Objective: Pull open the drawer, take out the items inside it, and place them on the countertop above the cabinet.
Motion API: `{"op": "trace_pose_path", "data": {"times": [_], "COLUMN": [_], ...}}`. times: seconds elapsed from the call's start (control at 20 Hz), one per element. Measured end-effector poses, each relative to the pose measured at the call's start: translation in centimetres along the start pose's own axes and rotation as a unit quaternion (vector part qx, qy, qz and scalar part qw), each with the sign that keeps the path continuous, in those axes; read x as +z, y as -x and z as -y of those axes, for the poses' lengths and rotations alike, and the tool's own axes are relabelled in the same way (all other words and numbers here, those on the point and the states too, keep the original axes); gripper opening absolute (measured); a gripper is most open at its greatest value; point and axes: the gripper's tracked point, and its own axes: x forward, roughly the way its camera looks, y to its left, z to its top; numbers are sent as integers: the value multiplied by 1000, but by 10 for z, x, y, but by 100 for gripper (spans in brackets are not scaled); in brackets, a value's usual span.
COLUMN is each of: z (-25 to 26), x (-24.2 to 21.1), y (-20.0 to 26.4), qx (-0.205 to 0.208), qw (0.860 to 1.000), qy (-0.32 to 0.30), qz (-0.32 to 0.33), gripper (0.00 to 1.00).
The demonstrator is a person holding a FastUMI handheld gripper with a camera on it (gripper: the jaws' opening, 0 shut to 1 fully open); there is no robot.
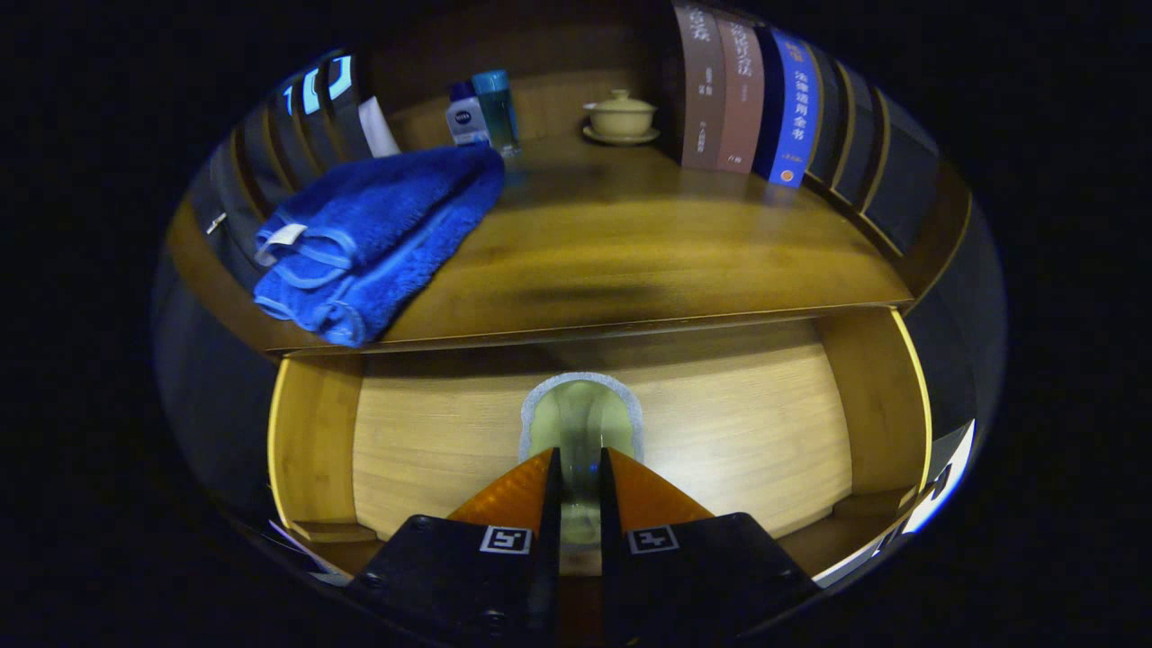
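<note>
Reaching down into the open drawer (315,432), hand-held gripper (580,468) nearly closed, pinching one sponge (580,405); one blue towel (378,238), two bottles (483,112) resting on the surface (630,243).

I'm seeing books (747,94) standing upright well beyond the claw and off to its right. A lidded cup (620,116) is sitting on its saucer (621,137) straight ahead, far back. Two bottles (483,112) are standing together farther left.

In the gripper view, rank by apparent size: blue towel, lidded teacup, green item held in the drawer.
1. Blue towel, largest.
2. Green item, gripped between the fingers of the gripper; nearness inflates it.
3. Lidded teacup, farthest back.
</note>
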Motion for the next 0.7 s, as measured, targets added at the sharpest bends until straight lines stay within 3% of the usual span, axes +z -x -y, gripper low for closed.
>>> {"op": "trace_pose_path", "data": {"times": [0.15, 0.35, 0.7], "z": [-1, -6, -15], "x": [9, 60, 154], "y": [34, 71, 54], "qx": [10, 24, 34], "qw": [999, 993, 987], "qy": [-3, -13, -14], "qz": [39, 118, 154], "gripper": [24, 24, 24]}}
